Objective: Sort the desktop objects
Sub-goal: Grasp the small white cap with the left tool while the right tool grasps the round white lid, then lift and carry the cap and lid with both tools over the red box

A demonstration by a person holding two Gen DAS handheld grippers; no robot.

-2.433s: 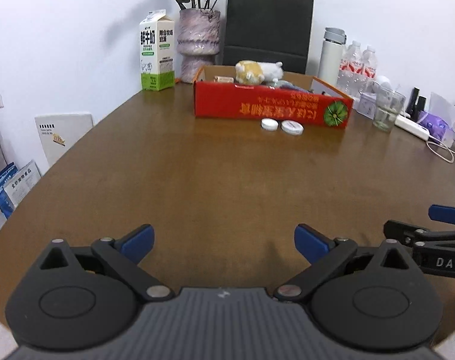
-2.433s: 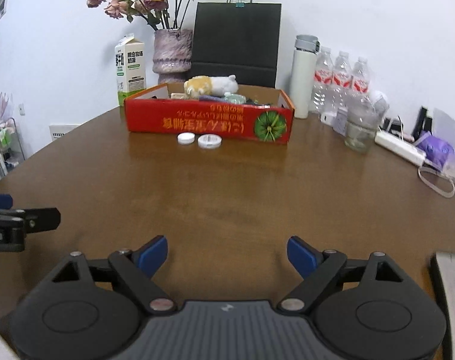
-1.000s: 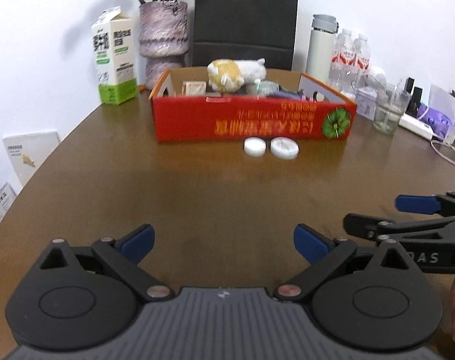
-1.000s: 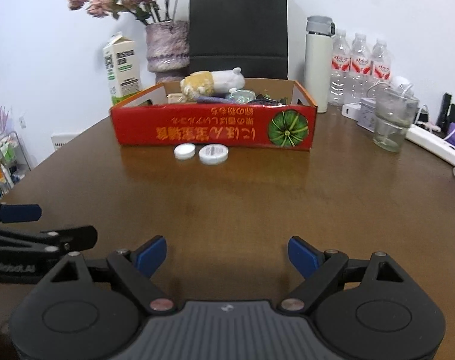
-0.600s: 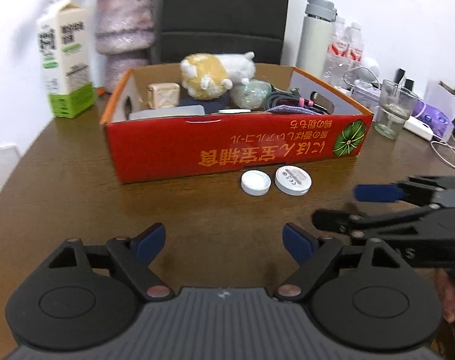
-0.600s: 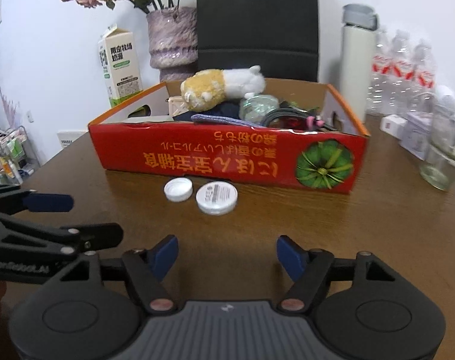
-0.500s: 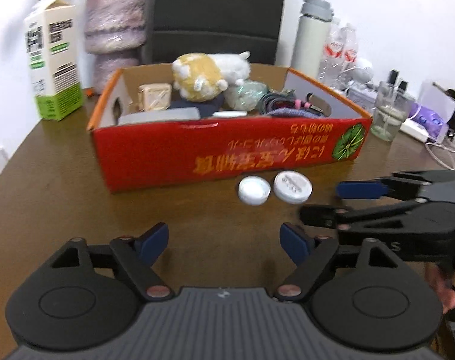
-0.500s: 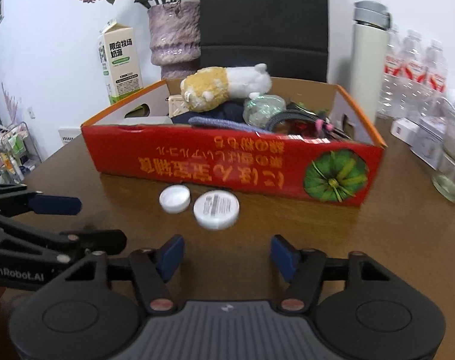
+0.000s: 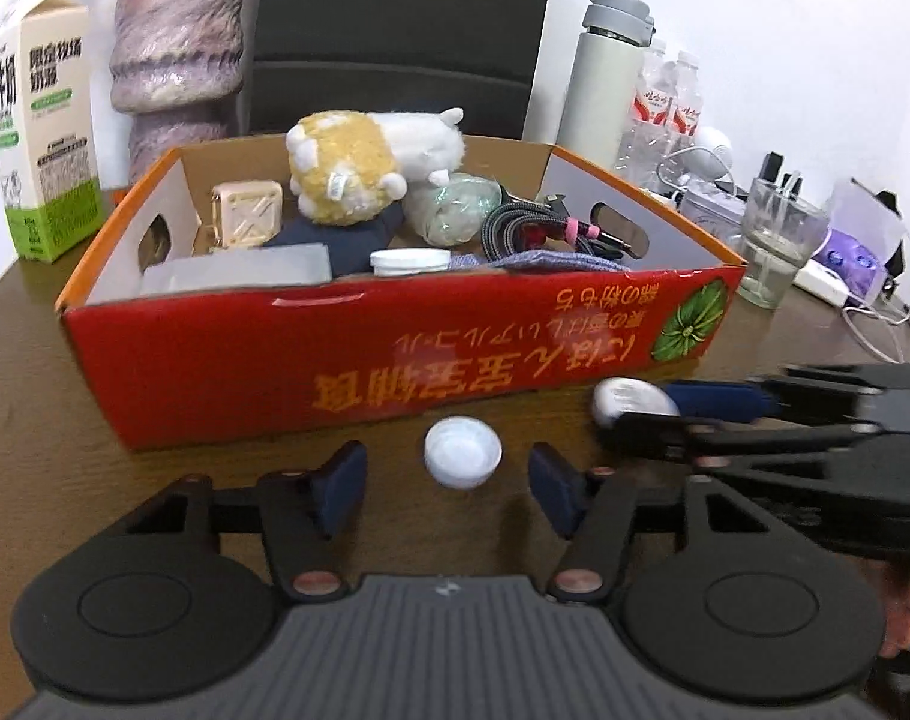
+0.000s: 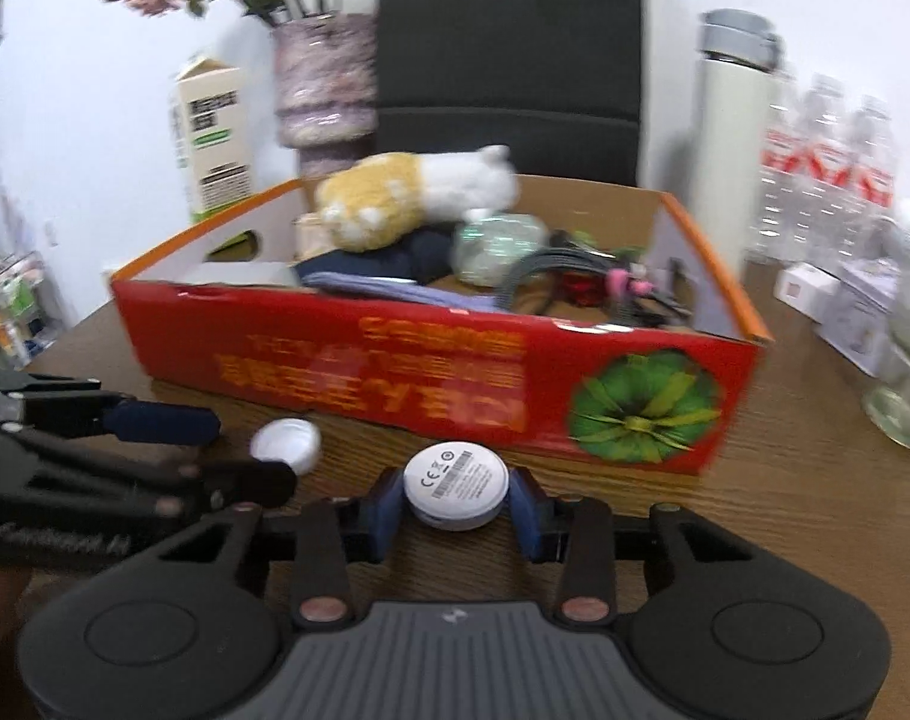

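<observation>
My right gripper [image 10: 456, 507] squeezes the flat disc [image 10: 456, 482] by the box [image 9: 395, 360], my left gripper [image 9: 449, 480] sits wide around the cap [image 9: 463, 459] on the counter [image 9: 47, 444]; thin edges could slip out.

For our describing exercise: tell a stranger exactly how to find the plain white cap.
Find the red box on the brown table. Two white round things lie before it. The plain white cap is the smaller, left one; the labelled disc carries printed text.

red box [image 9: 227, 366], white caps [image 9: 462, 452], brown table [image 9: 17, 420]
</observation>
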